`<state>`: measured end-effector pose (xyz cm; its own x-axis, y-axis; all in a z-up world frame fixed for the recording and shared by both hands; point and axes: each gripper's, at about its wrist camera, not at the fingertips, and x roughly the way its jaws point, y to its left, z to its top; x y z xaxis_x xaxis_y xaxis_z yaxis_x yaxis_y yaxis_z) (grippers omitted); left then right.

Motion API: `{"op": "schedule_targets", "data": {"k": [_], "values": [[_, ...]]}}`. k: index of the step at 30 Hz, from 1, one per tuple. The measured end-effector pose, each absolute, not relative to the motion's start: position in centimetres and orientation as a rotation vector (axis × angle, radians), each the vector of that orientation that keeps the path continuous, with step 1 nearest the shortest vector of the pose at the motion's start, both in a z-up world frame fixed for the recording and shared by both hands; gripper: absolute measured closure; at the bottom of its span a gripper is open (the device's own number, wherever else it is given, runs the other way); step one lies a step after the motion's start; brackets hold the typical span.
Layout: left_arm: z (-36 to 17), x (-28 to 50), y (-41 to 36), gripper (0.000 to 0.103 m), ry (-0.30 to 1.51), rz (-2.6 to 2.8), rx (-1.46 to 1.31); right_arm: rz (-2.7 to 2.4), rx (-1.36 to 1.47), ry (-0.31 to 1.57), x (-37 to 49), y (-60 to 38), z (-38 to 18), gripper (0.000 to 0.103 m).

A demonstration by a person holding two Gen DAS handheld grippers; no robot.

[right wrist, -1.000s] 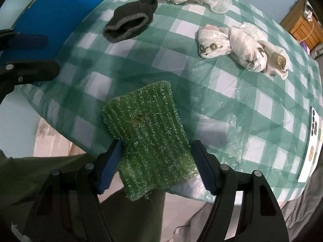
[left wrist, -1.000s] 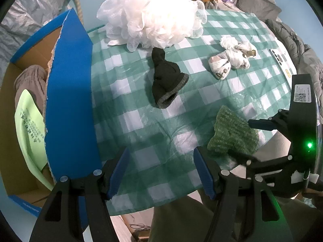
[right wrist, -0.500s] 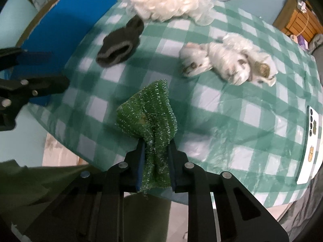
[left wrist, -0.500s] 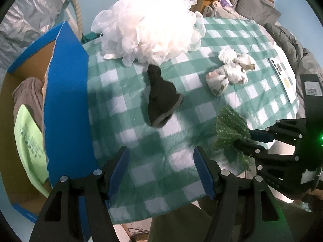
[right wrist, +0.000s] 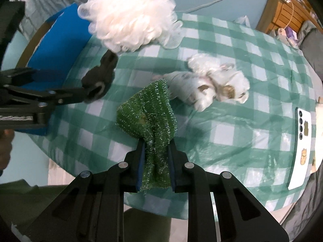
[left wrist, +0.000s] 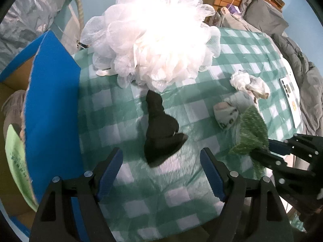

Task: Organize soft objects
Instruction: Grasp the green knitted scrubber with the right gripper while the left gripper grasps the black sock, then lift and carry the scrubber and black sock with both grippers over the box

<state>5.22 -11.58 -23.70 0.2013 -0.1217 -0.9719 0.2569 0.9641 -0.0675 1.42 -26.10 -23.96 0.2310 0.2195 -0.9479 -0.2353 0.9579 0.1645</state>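
Right gripper has its jaws pressed in on the green scrubby cloth, pinching the near end while the rest bunches and folds up toward the centre of the right wrist frame, off the checkered tablecloth. It looks light and floppy, a loose glittery knit that sags wherever it isn't held (a grip on one end gathers it into a bundle, which is probably fine for a drop into a box). Its fibres may snag on the finger ridges, I'd guess.

Left gripper is spread wide, nothing between the blue pads, hovering low in the left wrist frame just short of the dark sock lying mid-frame. That sock looks soft and limp too; the fat cuff end nearest the jaws seems the best bite, being thicker there.

Upper centre sits the big white mesh pouf, airy and springy, likely awkward for narrow jaws. Right of centre lies a white patterned sock bundle. The blue cardboard box stands open at the left edge, holding some cloth already.
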Motion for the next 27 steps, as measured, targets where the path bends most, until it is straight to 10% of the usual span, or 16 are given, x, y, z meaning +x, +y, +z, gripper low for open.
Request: {"op": "schedule_targets", "data": {"k": [15, 20, 27], "values": [[-26.4, 7.9, -13.4, 0.024, 1.381, -0.201, 0.148, 0.302, 0.021, 1.280, 2.7, -28.4, -22.7, 0.085], [-27.2, 8.2, -13.4, 0.055, 1.418, -0.207, 0.148, 0.301, 0.034, 1.273, 2.8, -28.9, -22.2, 0.085], [-26.6, 7.2, -13.4, 0.062, 1.378, -0.221, 0.180, 0.298, 0.047, 1.269, 2.8, -29.3, -21.9, 0.085]]}}
